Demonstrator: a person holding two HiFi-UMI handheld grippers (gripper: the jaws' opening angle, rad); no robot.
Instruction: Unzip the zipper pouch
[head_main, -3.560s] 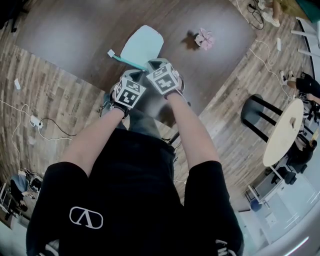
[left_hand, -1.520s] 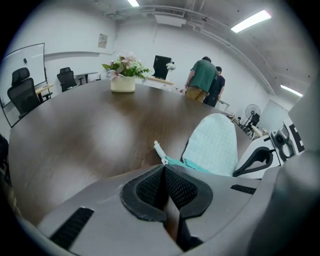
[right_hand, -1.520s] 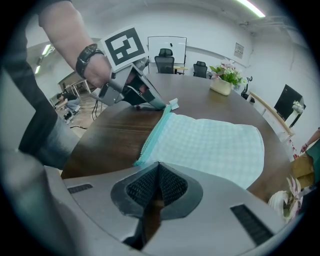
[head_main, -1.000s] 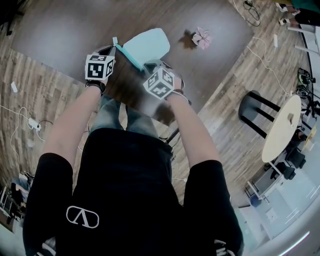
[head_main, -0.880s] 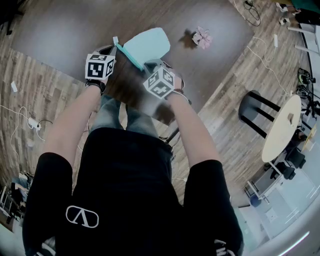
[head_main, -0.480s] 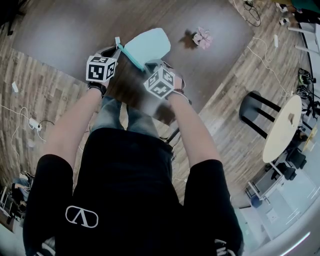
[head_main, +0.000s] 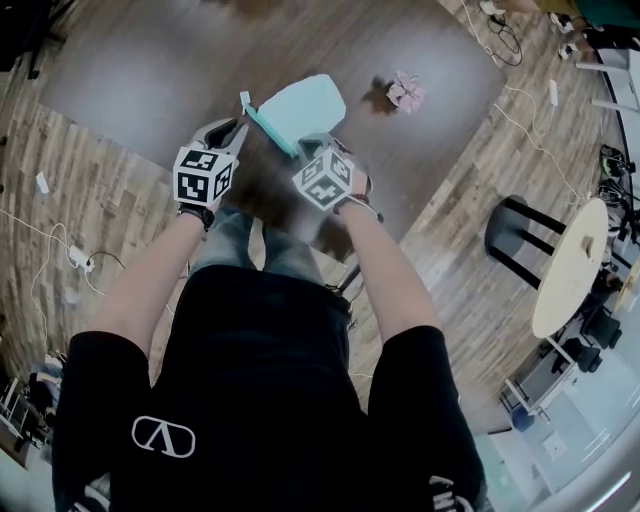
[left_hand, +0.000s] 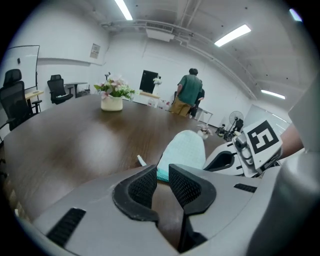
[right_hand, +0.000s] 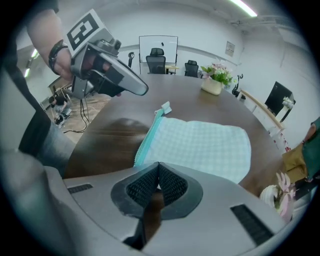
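Note:
The pale teal zipper pouch (head_main: 300, 105) lies flat on the dark wooden table (head_main: 150, 70). Its darker teal zipper edge (right_hand: 148, 137) runs along its left side, and the white pull tab (right_hand: 164, 107) sits at the far end of that edge. My right gripper (right_hand: 158, 169) is shut on the pouch's near edge. In the head view it (head_main: 306, 141) is at the corner closest to me. My left gripper (left_hand: 162, 172) hovers just short of the zipper's far end, its jaws opening with nothing between them. The pull tab (left_hand: 141, 160) lies beyond them on the table.
A vase of flowers (left_hand: 112, 97) stands farther along the table. A pink object (head_main: 406, 90) lies near the far right edge. Office chairs (left_hand: 15, 100) line the left side. A black stool (head_main: 520, 235), a round white table (head_main: 570, 265) and floor cables are to my right. A person (left_hand: 189, 92) stands at the back.
My left gripper went from beside the right one along the zipper to the pouch's far end, then drew back from the pull tab towards me. The right gripper kept its place.

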